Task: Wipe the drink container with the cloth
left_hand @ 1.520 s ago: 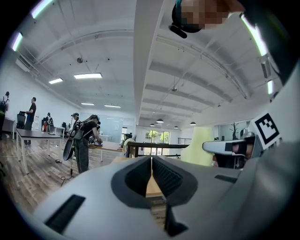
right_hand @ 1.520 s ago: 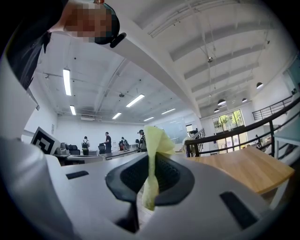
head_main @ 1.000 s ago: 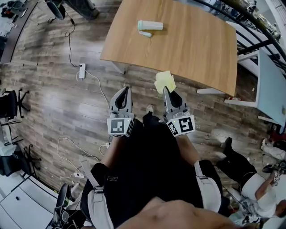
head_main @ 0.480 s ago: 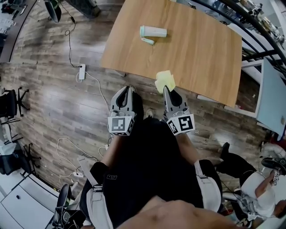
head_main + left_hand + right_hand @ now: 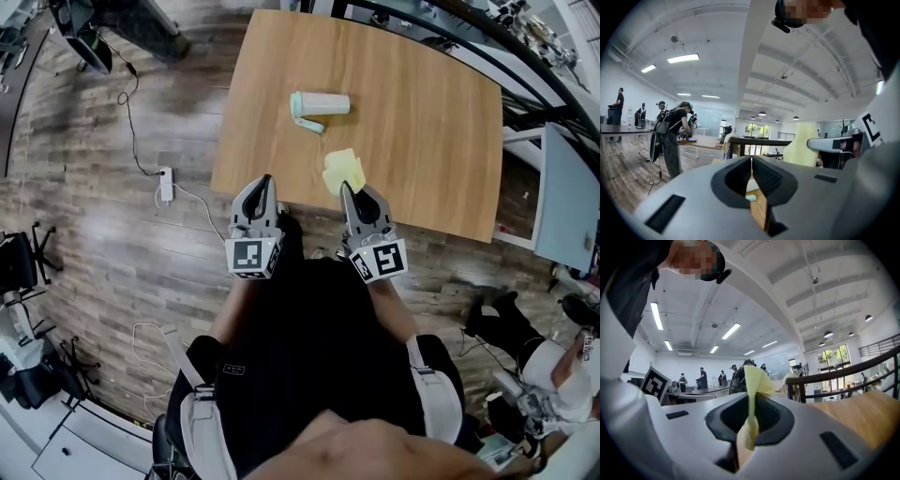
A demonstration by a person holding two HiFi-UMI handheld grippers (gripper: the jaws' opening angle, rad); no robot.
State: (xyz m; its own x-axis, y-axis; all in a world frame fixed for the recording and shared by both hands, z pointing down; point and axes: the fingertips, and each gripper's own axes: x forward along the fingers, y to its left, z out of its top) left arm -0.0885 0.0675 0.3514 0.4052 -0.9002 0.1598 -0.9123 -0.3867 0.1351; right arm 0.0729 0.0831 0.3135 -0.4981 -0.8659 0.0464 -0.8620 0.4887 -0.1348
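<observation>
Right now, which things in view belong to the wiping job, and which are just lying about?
Job: drink container on its side on the table; yellow cloth clamped in the right gripper.
Lying about: small green piece beside the container; power strip on the floor.

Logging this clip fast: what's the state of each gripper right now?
Left gripper: shut, nothing between its jaws.
Right gripper: shut on the yellow cloth.
</observation>
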